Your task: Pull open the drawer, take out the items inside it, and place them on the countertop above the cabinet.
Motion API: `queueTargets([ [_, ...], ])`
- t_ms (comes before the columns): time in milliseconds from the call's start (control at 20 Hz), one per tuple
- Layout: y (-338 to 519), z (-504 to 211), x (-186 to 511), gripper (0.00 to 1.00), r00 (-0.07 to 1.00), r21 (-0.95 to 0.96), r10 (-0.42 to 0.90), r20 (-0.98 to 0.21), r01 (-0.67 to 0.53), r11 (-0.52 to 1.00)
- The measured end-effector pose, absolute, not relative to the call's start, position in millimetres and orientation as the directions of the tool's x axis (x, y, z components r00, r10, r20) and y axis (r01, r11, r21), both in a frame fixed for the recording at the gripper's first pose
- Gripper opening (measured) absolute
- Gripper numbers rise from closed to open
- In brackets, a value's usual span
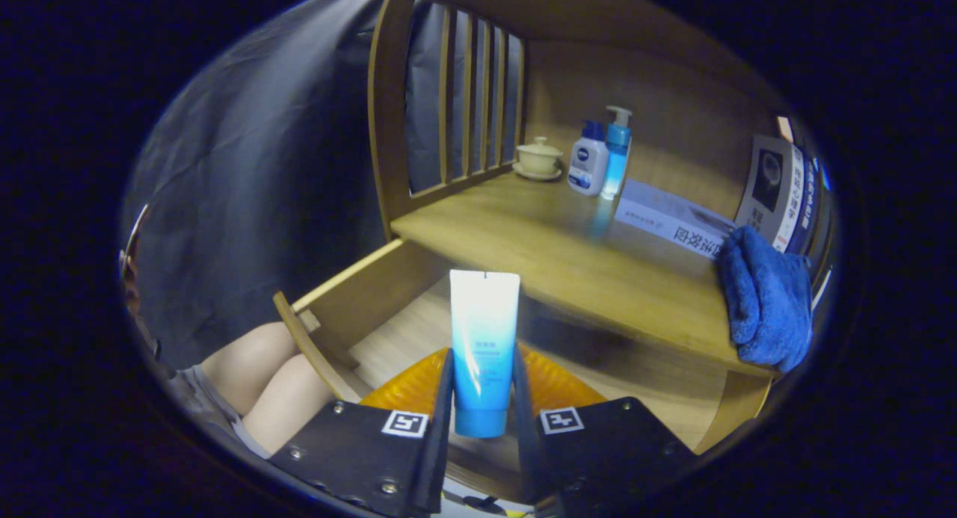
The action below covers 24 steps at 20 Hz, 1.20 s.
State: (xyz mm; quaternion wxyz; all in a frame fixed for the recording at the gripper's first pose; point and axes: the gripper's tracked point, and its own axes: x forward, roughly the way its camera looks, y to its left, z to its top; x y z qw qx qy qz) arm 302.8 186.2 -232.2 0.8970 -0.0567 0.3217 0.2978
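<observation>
**Over the open drawer: tube in my claw, slip and snag risks ahead**

Above the pulled-out light wooden drawer point(359, 294), my claw point(482, 383) is closed on a white-to-blue squeeze tube point(483, 346). Both fingers press its lower body, cap end down, flat crimped end up. The tube stands roughly upright between them, and the drawer floor shows beneath and beyond it.

My read on the risks:

- Slip. The tube is soft and smooth-looking, and I grip it low near the cap. A fast lift or a tilt could let it pivot or slide out and drop back into the drawer.
- Squeeze. Clamping harder to stop a slip may deform the tube, and I can't tell how full it is.
- Edge snag. The front edge of the wooden desk point(523, 241) sits just beyond and above the tube. Moving forward before I've gained height could catch the tall crimped end on that edge and lever the tube out of my grip.
- Crowded landing. At the back of the desk stand a white pump bottle with a blue top point(588, 159), a clear blue pump bottle point(616, 155) touching or just beside it, and a cream lidded cup on a saucer point(538, 158). A blue terry towel point(766, 297) hangs over the right end next to a flat white box point(669, 217). The near-left part looks bare, so that's where I'd aim.
- Tip-over. Set down on its cap, the tube may topple, so laying it flat seems safer.

A person's bare knees point(262, 376) are near the drawer's left side. I'd keep my swing away from them.
</observation>
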Motion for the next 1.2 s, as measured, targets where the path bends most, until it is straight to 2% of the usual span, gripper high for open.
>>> queueTargets([
  [150,186,-208,326,0.40,0.692,0.094,0.479,-0.540,-0.516,0.851],
  [300,159,-200,364,0.40,0.785,-0.001,0.346,-0.514,-0.404,0.915],
  [400,150,-203,384,0.40,0.811,-0.008,0.278,-0.515,-0.329,0.944],
  [550,143,-213,410,0.40,0.817,0.028,0.219,-0.534,-0.242,0.970],
  [800,145,-237,429,0.40,0.805,-0.005,0.146,-0.576,-0.182,0.983],
  [1200,135,-244,458,0.40,0.843,0.007,0.039,-0.536,-0.042,0.999],
])
